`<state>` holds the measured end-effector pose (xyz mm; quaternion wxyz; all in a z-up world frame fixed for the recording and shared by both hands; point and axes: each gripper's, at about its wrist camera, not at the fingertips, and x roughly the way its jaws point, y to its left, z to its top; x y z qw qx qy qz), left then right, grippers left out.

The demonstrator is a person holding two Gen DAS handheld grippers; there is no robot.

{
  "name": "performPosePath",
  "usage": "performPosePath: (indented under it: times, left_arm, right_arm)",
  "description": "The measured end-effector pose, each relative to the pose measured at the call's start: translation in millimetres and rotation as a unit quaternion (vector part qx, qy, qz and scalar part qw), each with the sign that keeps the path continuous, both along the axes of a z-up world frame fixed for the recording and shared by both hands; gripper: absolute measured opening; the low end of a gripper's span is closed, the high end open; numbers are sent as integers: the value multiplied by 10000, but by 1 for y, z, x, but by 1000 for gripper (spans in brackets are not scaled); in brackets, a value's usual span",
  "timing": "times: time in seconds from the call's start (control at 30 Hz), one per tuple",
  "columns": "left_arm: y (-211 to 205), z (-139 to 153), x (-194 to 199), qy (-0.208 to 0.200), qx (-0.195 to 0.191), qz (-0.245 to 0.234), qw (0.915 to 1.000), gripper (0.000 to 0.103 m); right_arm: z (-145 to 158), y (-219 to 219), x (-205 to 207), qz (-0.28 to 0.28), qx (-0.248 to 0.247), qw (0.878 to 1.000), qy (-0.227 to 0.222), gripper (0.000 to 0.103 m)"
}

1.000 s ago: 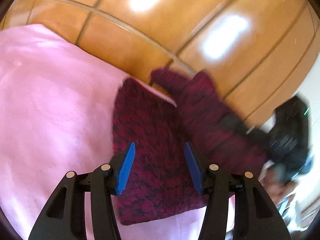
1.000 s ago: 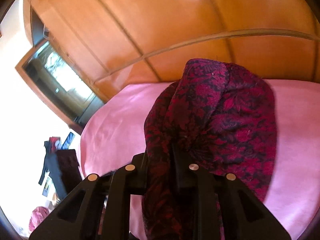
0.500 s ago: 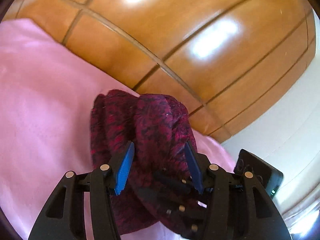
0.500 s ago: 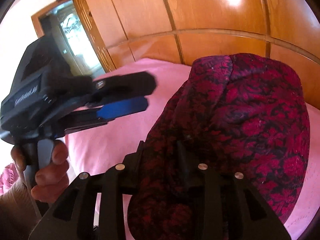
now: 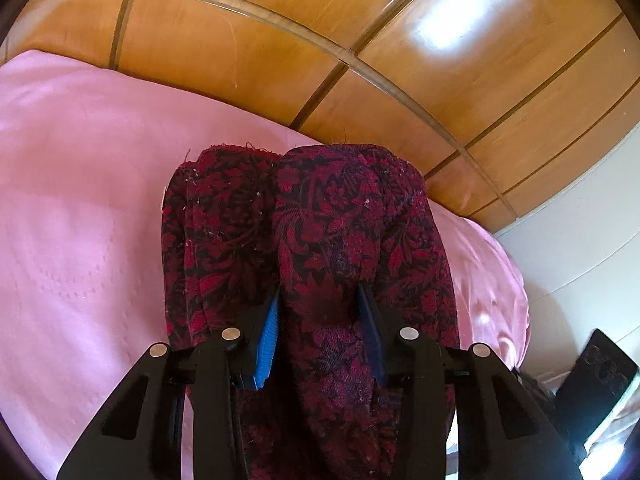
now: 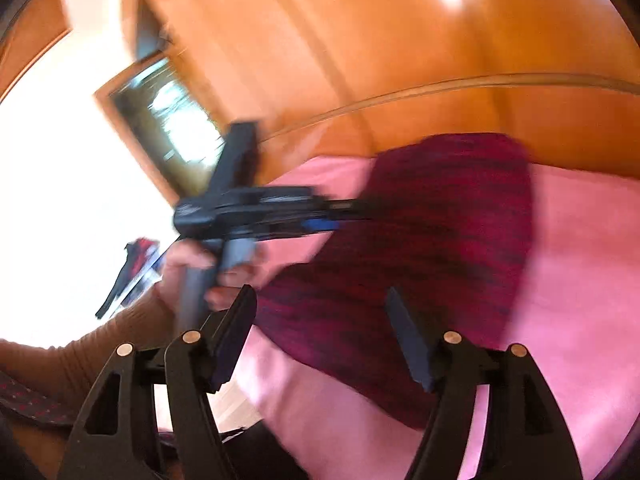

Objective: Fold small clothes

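Left gripper (image 5: 320, 320) just closed on a bunched fold of the dark red floral garment (image 5: 320, 220) lying on the pink bedspread (image 5: 80, 220), right gripper (image 6: 320, 344) just opened, empty, handing the fold over.

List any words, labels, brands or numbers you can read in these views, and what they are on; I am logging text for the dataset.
Nothing can be read.
Left gripper: a pale mark on the side of its black body, too blurred to read.
Red patterned garment: only a woven flower pattern, no tag text visible.
Pink bedcover, wooden panels: no writing.
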<state>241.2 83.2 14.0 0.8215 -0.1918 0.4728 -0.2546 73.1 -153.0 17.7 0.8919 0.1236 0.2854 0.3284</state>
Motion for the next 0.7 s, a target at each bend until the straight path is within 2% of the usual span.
performPosePath:
  times: [0.13,0.17,0.23,0.3,0.4,0.47,0.6,0.7]
  left_arm:
    - [-10,4,6,-75,74,-33,9999,35]
    - [-13,10,2,-210,144,-48,9997,25]
    - [-10,18,-7,-428,242,37,9988,15]
    - [-3,28,-20,-704,372,193,9966,13]
    - [20,30,-40,-848,431,454,9944,13]
    - [36,20,-49,-796,645,674,9925,13]
    - [48,-20,-51,-415,1095,1071,9873,14]
    - [48,-33,-50,-298,1123,1324,9844,17]
  right_arm:
    - [-21,-18,13,-664,-370,9969,184,67]
    - [-26,-15,15,-709,-450,9963,201,67]
    - [-32,-1,14,-711,-587,9956,170,68]
    - [-31,22,10,-728,-819,9940,-41,68]
    - [-31,48,4,-632,-1008,9927,-213,68]
    - [-33,54,4,-548,-1079,9924,-238,68]
    - [-46,82,15,-432,-1349,9897,-213,69]
    - [-52,96,21,-394,-1601,9858,-333,71]
